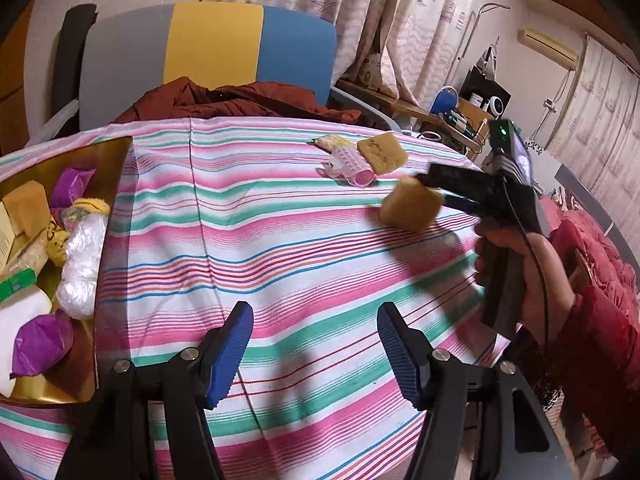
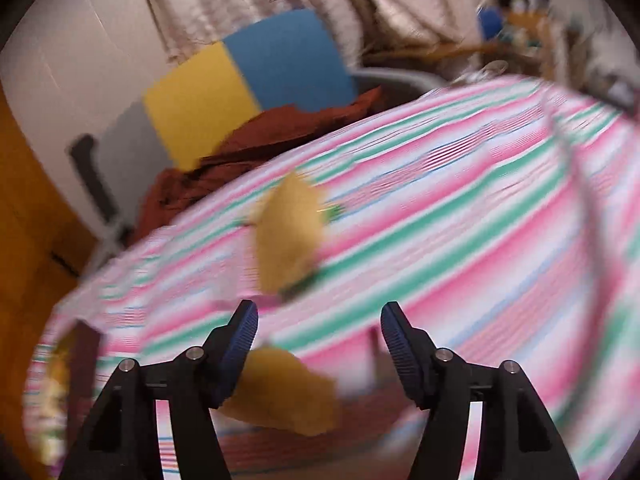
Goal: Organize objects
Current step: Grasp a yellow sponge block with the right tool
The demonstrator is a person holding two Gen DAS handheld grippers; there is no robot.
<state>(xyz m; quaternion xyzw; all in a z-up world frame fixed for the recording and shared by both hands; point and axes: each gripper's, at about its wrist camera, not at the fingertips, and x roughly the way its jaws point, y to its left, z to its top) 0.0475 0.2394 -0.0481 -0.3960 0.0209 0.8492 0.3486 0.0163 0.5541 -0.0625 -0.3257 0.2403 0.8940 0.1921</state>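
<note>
Surface (image 1: 280, 216): a striped cloth covers it; the things to be organized lie on it.
Gold tray (image 1: 108, 152): it stands at the left edge, already crowded with purple wrappers, a clear plastic bundle and a tan block.
Left hand-held gripper (image 1: 316, 320): the jaws are wide apart and carry nothing; it hangs over bare cloth near the tray.
Right hand-held gripper (image 1: 430, 190): its own view shows the jaws spread wide, so nothing is clamped.
Tan sponge block (image 1: 412, 208): it sits at the tips of the right hand-held gripper, far from the tray.
Step in hand, as I judge: bringing this block to the tray. The pads should close on two flat opposite faces, centred, with gentle pressure because it looks soft.
Left wrist view only: the tray, a pink hair roller (image 1: 354, 168) and a second tan block (image 1: 382, 152) at the far edge.
Right wrist view only: the block (image 2: 288, 392) lies against one finger, off centre. This view is much blurred, so I cannot tell if the block rests on the cloth.
</note>
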